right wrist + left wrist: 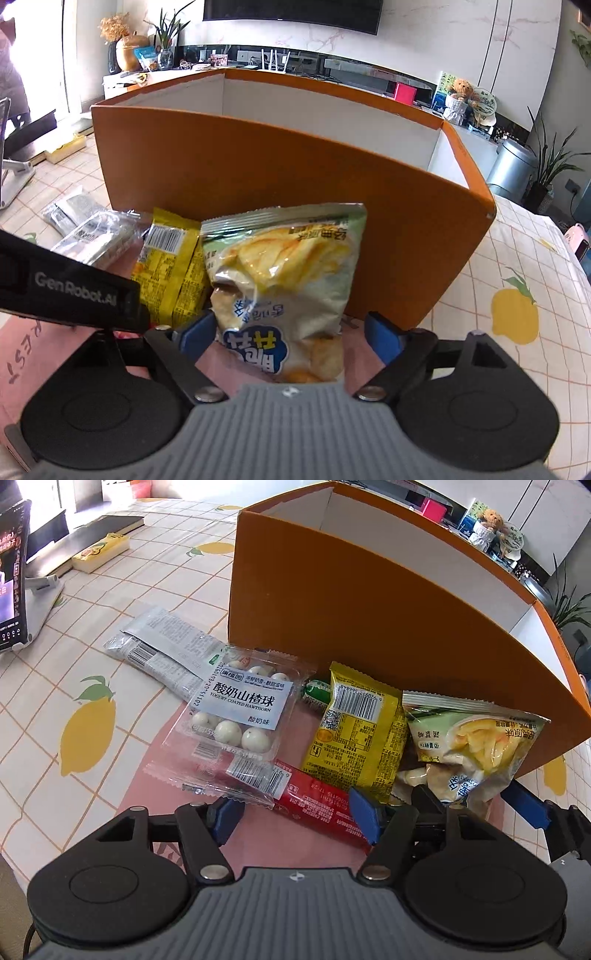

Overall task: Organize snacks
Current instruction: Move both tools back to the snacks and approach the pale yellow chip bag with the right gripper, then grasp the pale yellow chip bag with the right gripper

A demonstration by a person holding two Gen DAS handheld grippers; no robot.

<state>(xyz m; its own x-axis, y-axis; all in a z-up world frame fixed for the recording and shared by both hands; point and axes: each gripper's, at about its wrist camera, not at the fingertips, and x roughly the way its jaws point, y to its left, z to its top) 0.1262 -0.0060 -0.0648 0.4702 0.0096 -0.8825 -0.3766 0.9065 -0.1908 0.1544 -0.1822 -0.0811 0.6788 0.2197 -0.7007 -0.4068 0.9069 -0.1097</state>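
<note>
Right hand-held gripper (290, 338): jaws spread wide, the chip bag (284, 291) standing between the blue fingers (197, 332); the near finger looks to touch the bag's edge, the far one stands clear of it, so no firm grip is evident. The bag's lower end is cut off behind the gripper body.

Left hand-held gripper (295, 814): jaws wide apart, holding nothing, poised over the red packet (321, 805), whose near end the gripper hides.

Orange box (369, 627) as landmark: all snacks lie on the desk (74, 646) against its near wall. The hawthorn ball pack (240, 716) overlaps the silver packet (162, 650) and the red packet. The yellow packet (354, 734) leans beside the chip bag. A small green-wrapped item (314, 694) is mostly hidden; its type is unclear.

The box is open-topped; its floor is not visible. Open desk lies to its right (517, 258).
</note>
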